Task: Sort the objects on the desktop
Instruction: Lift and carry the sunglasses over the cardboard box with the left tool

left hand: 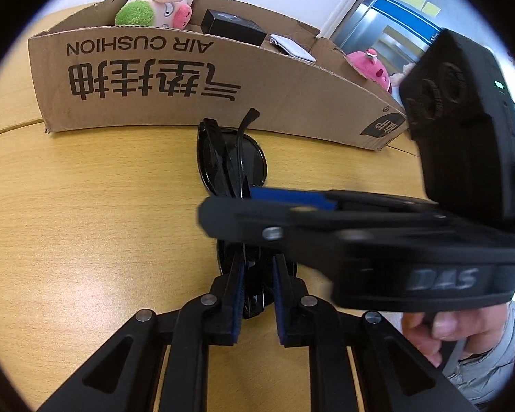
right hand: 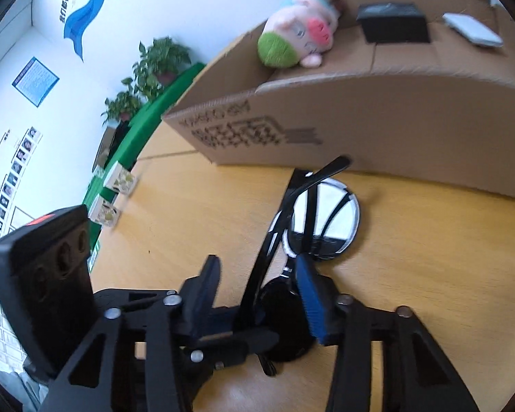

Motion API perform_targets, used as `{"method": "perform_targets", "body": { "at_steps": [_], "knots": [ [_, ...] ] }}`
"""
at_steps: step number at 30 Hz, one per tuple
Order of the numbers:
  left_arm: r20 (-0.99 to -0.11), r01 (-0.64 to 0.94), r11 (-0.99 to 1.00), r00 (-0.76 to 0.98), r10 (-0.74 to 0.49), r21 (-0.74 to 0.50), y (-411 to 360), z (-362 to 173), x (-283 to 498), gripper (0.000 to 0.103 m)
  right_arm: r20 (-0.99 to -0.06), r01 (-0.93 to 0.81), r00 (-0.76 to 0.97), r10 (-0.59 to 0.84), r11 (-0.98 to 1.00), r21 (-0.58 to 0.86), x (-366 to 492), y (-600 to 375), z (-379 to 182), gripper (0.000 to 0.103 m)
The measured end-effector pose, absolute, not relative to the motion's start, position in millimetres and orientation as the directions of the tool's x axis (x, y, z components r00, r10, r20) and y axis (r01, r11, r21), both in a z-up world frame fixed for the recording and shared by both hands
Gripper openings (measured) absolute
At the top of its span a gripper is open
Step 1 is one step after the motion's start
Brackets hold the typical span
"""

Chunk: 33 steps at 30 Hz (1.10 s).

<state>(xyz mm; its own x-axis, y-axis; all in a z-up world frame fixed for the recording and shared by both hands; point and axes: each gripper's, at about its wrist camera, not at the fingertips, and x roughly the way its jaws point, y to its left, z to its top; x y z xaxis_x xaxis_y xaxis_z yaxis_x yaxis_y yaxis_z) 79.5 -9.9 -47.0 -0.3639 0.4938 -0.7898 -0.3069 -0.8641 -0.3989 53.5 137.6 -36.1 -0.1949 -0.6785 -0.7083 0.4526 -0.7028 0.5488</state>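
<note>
**Sunglasses on the table, gripped at the box's foot**

Sunglasses (left hand: 230, 164) lie folded on the wooden table (left hand: 86, 206), just in front of the box (left hand: 189, 86); to their left the tabletop runs bare to its curved edge, where a seam crosses the wood; the box wall closes off the far side and stands near the frame's tip; on the right the other tool fills the room; in the right wrist view, open wood shows right of the lens, up to the box.

Black frame, dark round lenses, arms folded across; one arm tip sticks up toward the box; in the right wrist view the far lens (right hand: 326, 219) mirrors a bright window.

Left gripper (left hand: 255, 295) is nearly closed, its blue pads pressing the near end of the frame; right gripper (right hand: 257, 295) reaches across from the right, jaws part open with a frame arm between them; whether its pads press I cannot tell; a hand (left hand: 436, 329) holds its grip.

In the box: plush (left hand: 161, 5), black case (left hand: 233, 27), white pouch (left hand: 293, 48).
</note>
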Motion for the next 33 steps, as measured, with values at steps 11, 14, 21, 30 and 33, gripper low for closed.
{"method": "perform_targets", "body": {
  "at_steps": [11,14,21,30,33],
  "knots": [
    [-0.782,-0.338,-0.86,-0.379,0.495,-0.381,-5.4,-41.8,85.8,0.01,-0.736,0.451,-0.221,-0.64,-0.736,0.504,57.9,119.9,-46.3,0.011],
    [-0.759,-0.356,-0.852,-0.404,0.511,-0.384,0.5,-23.2,89.8,0.009,-0.722,0.465,-0.263,-0.64,-0.74,0.486,66.1,121.6,-31.0,0.01],
    [-0.631,-0.474,-0.795,-0.497,0.596,-0.379,26.0,52.4,86.6,0.008,-0.641,0.499,-0.437,-0.631,-0.763,0.411,78.5,157.6,54.4,0.008],
    [-0.535,-0.579,-0.718,-0.495,0.685,-0.385,65.4,120.8,36.7,0.008,-0.578,0.491,-0.601,-0.552,-0.826,0.278,52.7,190.0,145.7,0.008],
    [-0.528,-0.591,-0.704,-0.482,0.699,-0.393,72.6,127.3,19.3,0.007,-0.579,0.483,-0.62,-0.53,-0.839,0.251,33.8,196.2,161.0,0.008]
  ]
}}
